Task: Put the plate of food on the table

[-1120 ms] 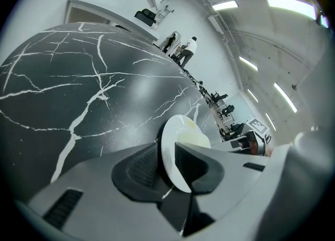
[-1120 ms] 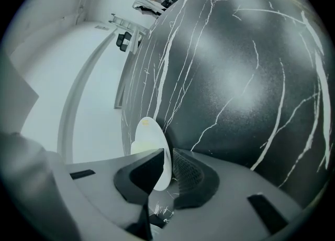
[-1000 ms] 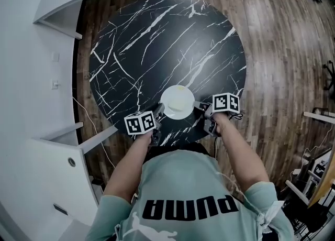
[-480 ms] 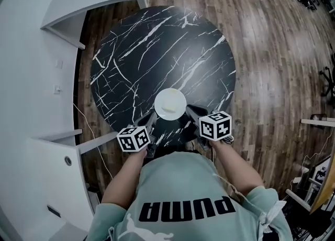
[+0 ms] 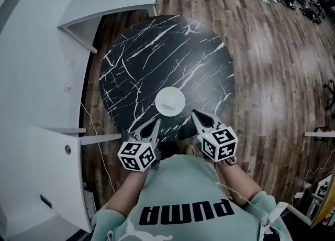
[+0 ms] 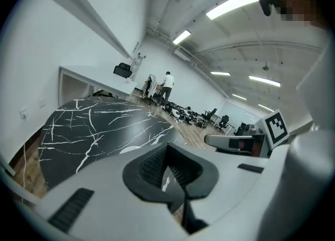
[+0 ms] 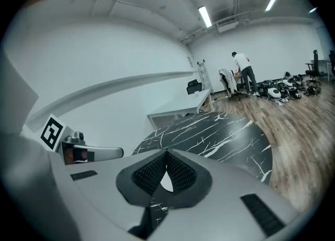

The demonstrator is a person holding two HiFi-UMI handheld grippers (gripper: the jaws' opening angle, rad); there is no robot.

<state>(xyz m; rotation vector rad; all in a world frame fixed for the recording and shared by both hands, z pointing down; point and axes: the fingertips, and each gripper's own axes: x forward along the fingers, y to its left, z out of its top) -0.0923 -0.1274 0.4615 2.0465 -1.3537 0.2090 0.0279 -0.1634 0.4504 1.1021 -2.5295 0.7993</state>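
My left tongs [image 5: 155,124] and right tongs [image 5: 195,114] are closed and empty. The round white plate [image 5: 170,101] sits toward the black marble bench's [image 5: 157,51] near edge, where a careless nudge could knock it off.

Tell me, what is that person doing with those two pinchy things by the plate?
A person holds a gripper in each hand. The white plate sits on the round black marble table, near the edge closest to the person. The left gripper and the right gripper both point toward the plate but do not touch it. Their jaws are closed with nothing in them. So the plate is already on the table. What is on it is too small to make out.
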